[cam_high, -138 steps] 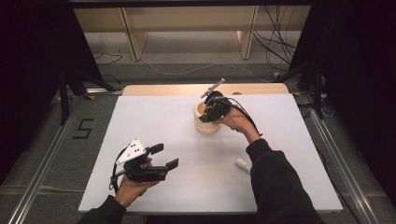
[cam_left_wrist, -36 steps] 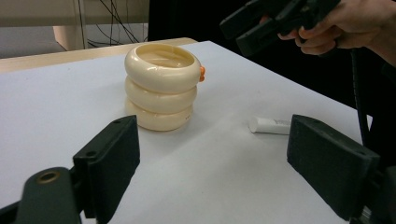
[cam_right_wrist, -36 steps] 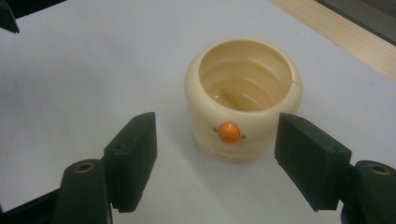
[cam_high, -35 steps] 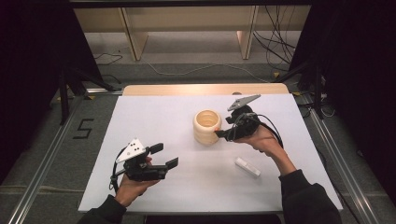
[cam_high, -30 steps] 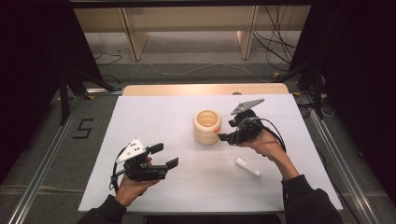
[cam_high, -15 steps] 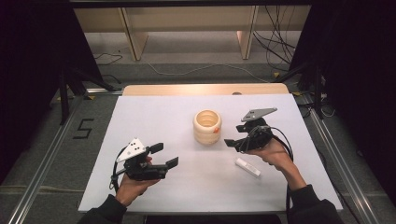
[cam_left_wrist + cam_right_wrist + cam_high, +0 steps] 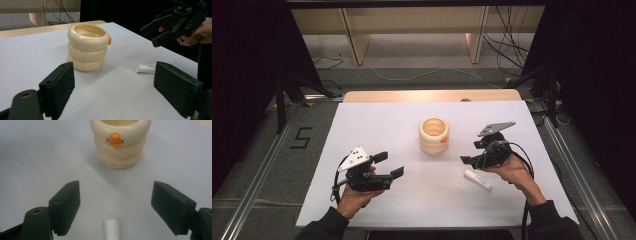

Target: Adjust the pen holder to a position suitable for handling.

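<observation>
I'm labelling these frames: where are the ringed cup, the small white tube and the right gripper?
ringed cup (image 7: pixel 434 136), high view, its side wall.
small white tube (image 7: pixel 477 179), high view, mid-length of its body.
right gripper (image 7: pixel 471 152), high view, between its open jaw tips.

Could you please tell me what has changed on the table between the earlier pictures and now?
The right gripper has left the holder and come back toward the tube, its fingers opening wider, with nothing between them. The holder, the tube and the left gripper stayed put.
</observation>
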